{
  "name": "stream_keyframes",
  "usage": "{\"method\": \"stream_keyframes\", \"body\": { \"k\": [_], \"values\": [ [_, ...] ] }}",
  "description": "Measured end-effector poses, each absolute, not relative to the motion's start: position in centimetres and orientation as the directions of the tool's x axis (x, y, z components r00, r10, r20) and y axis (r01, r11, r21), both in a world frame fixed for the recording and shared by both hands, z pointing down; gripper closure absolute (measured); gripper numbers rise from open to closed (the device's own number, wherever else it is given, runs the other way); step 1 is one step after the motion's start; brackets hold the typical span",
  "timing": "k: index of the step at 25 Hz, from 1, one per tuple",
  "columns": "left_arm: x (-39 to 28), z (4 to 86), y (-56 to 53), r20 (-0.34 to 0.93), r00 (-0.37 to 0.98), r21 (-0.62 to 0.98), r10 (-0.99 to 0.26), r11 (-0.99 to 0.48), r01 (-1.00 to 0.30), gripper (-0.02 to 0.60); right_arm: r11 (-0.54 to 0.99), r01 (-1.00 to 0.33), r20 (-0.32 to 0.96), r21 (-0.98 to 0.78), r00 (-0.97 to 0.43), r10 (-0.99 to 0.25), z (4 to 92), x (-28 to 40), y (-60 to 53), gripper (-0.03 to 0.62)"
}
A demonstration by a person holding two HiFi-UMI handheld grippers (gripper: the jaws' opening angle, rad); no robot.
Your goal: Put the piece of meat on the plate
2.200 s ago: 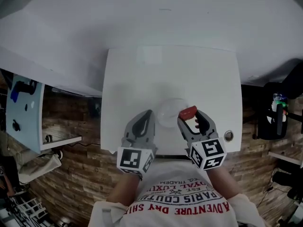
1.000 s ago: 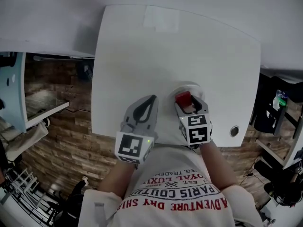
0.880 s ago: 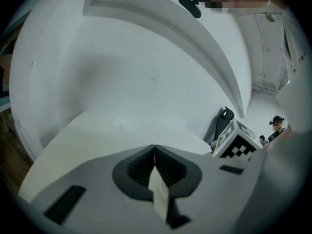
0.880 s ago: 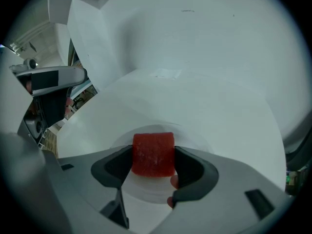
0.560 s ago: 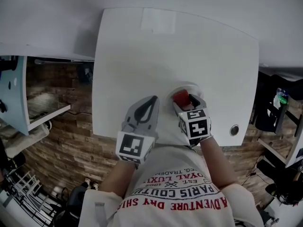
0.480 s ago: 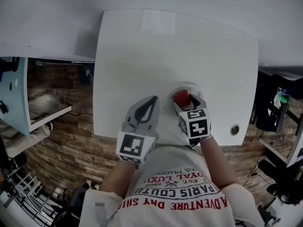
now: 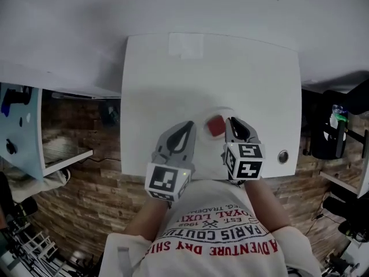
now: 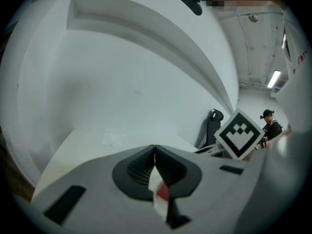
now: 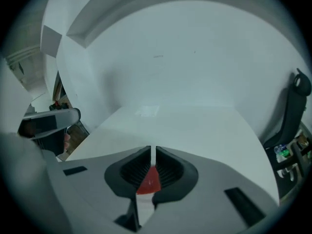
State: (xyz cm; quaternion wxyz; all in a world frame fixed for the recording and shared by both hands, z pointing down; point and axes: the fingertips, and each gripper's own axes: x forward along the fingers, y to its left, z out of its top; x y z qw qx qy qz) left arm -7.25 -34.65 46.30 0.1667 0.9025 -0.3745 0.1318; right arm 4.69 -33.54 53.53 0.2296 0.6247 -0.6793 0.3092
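Danger: right gripper (image 7: 232,122) — jaws just closing, empty — could knock the red meat chunk (image 7: 215,126) off the round white plate (image 7: 219,112); left gripper (image 7: 189,125) is closed, empty.

The head view looks steeply down from overhead on the white table (image 7: 173,85). Each gripper view rides close behind its jaws, facing across the tabletop toward the wall (image 9: 195,57). All share the table and piece of meat (image 7: 215,126).

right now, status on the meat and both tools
Left tool shut, empty. Right tool just closed, nothing between. Meat on plate. Nothing in the way.
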Motion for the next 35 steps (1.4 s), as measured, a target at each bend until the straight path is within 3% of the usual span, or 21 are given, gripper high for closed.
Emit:
{"method": "stream_keyframes", "body": {
  "k": [7,12,18,25,35],
  "values": [
    [-6.9,41.5,-34.6,0.270,0.719,0.156,-0.640,-0.708,-0.689,0.574,0.069,-0.989,0.521,-0.132,-0.128,-0.844,45.7,4.7,-33.4,0.582],
    [-6.3,36.8,-35.4,0.168,0.746,0.084,-0.644,-0.745,-0.662,0.574,0.134,-0.981,0.288,-0.142,-0.170,-0.942,38.7,4.2,-33.7,0.582],
    [-6.2,30.7,-34.5,0.024,0.755,0.017,-0.655,-0.755,-0.655,0.574,0.165,-0.986,0.058,-0.024,-0.166,-0.984,30.9,3.9,-31.9,0.582],
    [-5.9,28.3,-33.5,-0.028,0.767,-0.026,-0.642,-0.766,-0.642,0.574,0.172,-0.985,-0.008,-0.029,-0.172,-0.985,29.1,3.9,-30.3,0.582],
    [-4.8,28.9,-33.1,-0.005,0.784,-0.018,-0.621,-0.784,-0.621,0.574,0.173,-0.984,0.027,-0.039,-0.174,-0.984,30.0,3.6,-29.9,0.582]
  ]
}}
